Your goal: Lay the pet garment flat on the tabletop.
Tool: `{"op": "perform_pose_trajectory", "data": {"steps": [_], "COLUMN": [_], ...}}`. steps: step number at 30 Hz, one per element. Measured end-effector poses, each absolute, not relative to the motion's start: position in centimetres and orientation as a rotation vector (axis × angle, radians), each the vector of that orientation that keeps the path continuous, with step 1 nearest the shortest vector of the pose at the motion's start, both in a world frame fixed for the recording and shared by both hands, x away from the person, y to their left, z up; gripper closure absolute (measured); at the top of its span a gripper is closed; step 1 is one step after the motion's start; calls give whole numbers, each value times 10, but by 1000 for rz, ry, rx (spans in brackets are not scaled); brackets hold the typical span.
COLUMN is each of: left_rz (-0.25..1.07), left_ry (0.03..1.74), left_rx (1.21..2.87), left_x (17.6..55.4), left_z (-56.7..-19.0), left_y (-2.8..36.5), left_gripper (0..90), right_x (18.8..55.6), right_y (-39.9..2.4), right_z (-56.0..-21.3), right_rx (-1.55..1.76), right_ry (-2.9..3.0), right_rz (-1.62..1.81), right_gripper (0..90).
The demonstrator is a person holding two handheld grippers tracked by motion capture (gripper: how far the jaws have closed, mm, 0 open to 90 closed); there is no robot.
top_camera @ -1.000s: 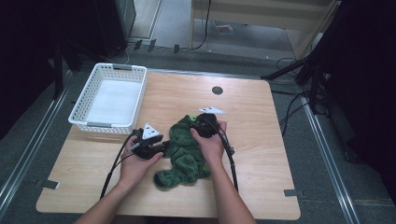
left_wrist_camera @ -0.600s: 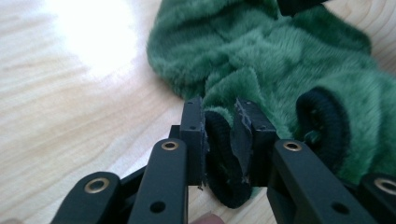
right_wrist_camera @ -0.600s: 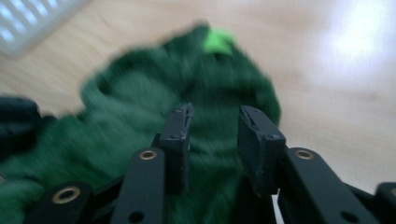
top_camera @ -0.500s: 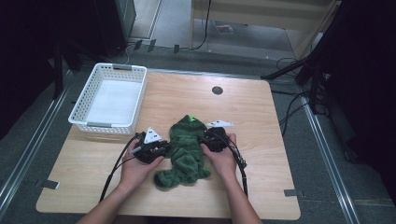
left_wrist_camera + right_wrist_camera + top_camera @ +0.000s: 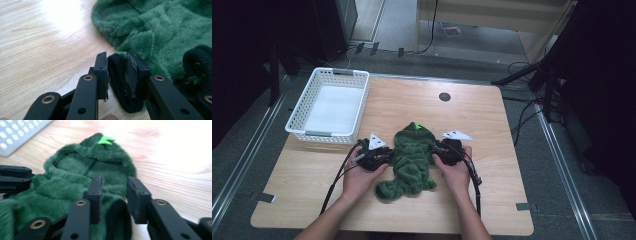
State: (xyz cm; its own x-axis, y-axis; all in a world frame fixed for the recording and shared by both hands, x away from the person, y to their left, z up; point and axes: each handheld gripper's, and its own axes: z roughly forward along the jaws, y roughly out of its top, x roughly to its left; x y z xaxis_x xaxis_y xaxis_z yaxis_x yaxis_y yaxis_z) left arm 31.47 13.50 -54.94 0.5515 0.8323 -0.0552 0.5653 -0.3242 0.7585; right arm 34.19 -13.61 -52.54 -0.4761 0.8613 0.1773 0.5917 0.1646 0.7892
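Observation:
A fuzzy green hooded garment (image 5: 412, 157) lies on the wooden table (image 5: 512, 190), its hood with a bright green tag (image 5: 417, 124) pointing away from me. My left gripper (image 5: 388, 156) is at its left side, shut on the black sleeve cuff (image 5: 117, 75); its jaws have just been opening a little, and the pads still press on the cuff. My right gripper (image 5: 435, 154) is at the garment's right side. Its jaws have just been closing on the other black cuff (image 5: 117, 217), which sits between the pads with green fleece (image 5: 75, 170) behind it.
A white plastic basket (image 5: 343, 72) stands at the table's far left, its white bottom bare. A round cable hole (image 5: 444, 96) sits near the far edge. Black cables trail from both grippers toward the front edge. Bare wood lies to the right of the garment.
My right gripper has moved from over the garment's top out to its right side and nearer to me. The garment now lies more spread out. The left gripper has hardly shifted.

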Motion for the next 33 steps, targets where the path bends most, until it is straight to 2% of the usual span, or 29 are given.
{"op": "perform_pose_trajectory", "data": {"steps": [3, 8, 14, 17, 22, 26, 29, 31, 33], "left_rz": [446, 450, 465, 464, 468, 460, 426, 395, 394], "left_ry": [1113, 1119, 1120, 1122, 1128, 1128, 1130, 1133, 1118], "left_rx": [2022, 2021, 2024, 2026, 2024, 2020, 2009, 1986, 1910], "left_x": [313, 313, 312, 312, 312, 313, 314, 314, 310], "left_z": [-551, -551, -551, -551, -551, -551, -551, -551, -549], "left_y": [137, 137, 135, 136, 136, 137, 139, 143, 149], "left_gripper": [701, 708, 717, 755, 772, 771, 754, 679, 638], "right_x": [328, 307, 304, 300, 300, 300, 303, 302, 296], "right_y": [-147, -150, -157, -152, -155, -154, -151, -150, -149], "right_z": [-524, -540, -546, -545, -544, -545, -542, -538, -530], "right_rx": [1408, 1323, 1339, 1297, 1325, 1304, 1320, 1343, 1323], "right_ry": [2127, 2262, 2241, 2257, 2264, 2267, 2288, 2259, 2236], "right_rz": [1246, 1154, 1179, 1131, 1134, 1104, 1079, 1108, 1167], "right_gripper": [728, 745, 770, 832, 841, 835, 786, 700, 680]}}
